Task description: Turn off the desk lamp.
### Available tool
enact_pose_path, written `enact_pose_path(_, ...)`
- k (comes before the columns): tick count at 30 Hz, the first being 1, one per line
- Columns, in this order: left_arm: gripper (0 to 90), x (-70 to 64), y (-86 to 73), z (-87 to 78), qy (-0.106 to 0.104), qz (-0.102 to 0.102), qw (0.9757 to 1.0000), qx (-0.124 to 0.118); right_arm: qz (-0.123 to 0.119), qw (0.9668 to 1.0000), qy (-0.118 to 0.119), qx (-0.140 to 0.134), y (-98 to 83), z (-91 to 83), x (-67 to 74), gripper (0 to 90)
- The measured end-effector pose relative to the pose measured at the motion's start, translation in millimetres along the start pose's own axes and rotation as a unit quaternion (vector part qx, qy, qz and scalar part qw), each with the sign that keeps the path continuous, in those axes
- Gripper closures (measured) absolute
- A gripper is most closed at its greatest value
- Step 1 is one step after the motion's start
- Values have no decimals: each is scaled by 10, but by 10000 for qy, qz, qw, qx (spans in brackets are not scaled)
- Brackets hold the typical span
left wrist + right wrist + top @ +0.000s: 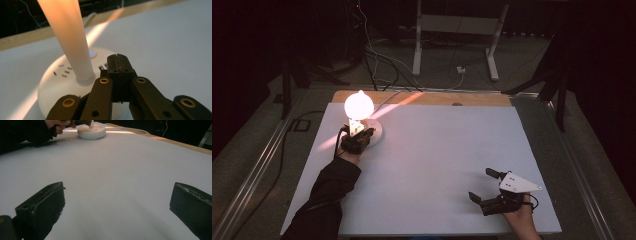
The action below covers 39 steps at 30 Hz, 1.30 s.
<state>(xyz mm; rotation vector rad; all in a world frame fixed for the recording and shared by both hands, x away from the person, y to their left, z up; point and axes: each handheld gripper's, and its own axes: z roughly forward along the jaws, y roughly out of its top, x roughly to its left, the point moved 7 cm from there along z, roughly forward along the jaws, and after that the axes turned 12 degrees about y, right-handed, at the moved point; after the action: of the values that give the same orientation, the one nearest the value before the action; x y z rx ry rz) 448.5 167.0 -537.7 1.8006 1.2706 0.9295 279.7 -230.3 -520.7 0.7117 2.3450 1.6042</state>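
Observation:
A lit lamp with a glowing bulb (358, 105) stands on a round white base (374, 131) at the far left of the white table (437, 160). My left gripper (362, 135) is at that base. In the left gripper view its jaws are shut with nothing between them, and the left gripper (119, 62) has its tips over the base (57, 77), right of the pale stem (72, 37) and just below a small blue light (91, 53). My right gripper (480, 185) rests open at the near right, and the right gripper (117, 202) has only bare table between its jaws.
The base has plug sockets on its top face. A wooden strip (437, 98) runs along the table's far edge. Beyond it, cables lie on the floor near a white stand (457, 25). Far off in the right gripper view are the base (91, 132) and a hand (60, 125).

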Motion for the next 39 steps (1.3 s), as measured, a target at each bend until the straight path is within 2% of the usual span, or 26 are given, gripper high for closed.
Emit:
enact_pose_path(1,900,4,45,-45,-4,-6,10000,-83,0,10000,3,8,-2,1,1,0)
enact_pose_path(5,900,3,73,-79,-25,-53,9999,-137,-19,10000,10,13,0,4,11,0)
enact_pose_path(12,900,26,65,-70,12,-108,9999,-132,-8,10000,5,18,-2,3,7,0)
enact_pose_path(17,900,22,39,-42,-9,-147,9999,-82,-7,10000,21,29,-5,10,10,0)
enact_pose_path(28,900,6,-98,60,57,-15,9999,127,-23,10000,24,16,2,15,19,0)
enact_pose_path(39,900,-5,-140,96,64,15,9998,208,-25,10000,4,41,-4,16,10,0)
